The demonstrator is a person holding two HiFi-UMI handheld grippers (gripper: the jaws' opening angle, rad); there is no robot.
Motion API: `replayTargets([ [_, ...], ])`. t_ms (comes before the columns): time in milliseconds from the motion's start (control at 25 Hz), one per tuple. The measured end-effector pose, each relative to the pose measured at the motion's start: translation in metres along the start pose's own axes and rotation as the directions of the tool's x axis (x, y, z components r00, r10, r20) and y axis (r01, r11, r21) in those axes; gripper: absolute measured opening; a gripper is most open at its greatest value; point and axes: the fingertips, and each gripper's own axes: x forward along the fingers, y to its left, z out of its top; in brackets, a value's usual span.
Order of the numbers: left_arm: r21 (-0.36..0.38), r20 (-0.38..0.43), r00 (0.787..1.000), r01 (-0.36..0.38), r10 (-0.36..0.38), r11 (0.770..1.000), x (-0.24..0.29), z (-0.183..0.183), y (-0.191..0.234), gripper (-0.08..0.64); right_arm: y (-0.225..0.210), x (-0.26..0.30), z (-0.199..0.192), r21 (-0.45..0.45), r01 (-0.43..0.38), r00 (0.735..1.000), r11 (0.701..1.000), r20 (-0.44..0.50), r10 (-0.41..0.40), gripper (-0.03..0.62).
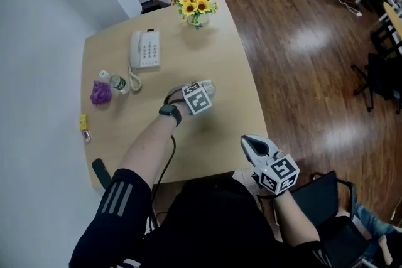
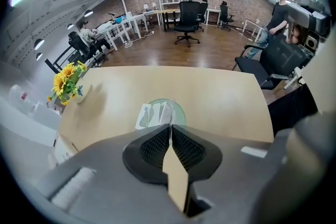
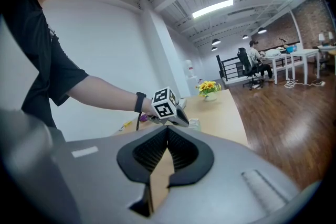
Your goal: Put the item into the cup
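Table (image 1: 220, 66) read pale tan; floor (image 1: 301, 41) dark red-brown planks. I logged yellow sunflowers (image 1: 196, 5), a white phone (image 1: 145, 49), a purple lump (image 1: 100, 93) and a small yellow piece (image 1: 83, 122). Cup (image 2: 181, 112) was pale green, and the packet (image 2: 166, 113) silver and cross-hatched. Left cube (image 1: 197, 98) and right cube (image 1: 279, 174) carried black-and-white squares. Watch (image 1: 169, 111) was black; sleeve (image 1: 119, 198) black with white stripes.

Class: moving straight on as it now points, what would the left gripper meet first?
Probably the clear cup just ahead of the left gripper, which pinches a packet; depth unclear.
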Motion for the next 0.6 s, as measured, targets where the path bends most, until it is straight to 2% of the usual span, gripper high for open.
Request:
replayTargets([
  [120,-0.025,-0.011,1.0,0.024,-0.025,0.999,0.001,-0.004,0.0,0.041,0.001,0.003,0.0,-0.001,-0.007,1.0,1.0,-0.004,0.007,0.008],
  [320,-0.037,0.029,0.998,0.06,-0.059,0.998,-0.006,0.002,-0.001,0.089,0.002,0.007,0.001,-0.006,-0.014,1.0,1.0,-0.006,0.014,0.008],
  [600,-0.06,0.078,0.997,-0.008,0.012,0.998,-0.016,0.009,0.017,0.08,0.001,0.009,-0.002,-0.001,-0.015,1.0,1.0,-0.009,0.015,0.008],
])
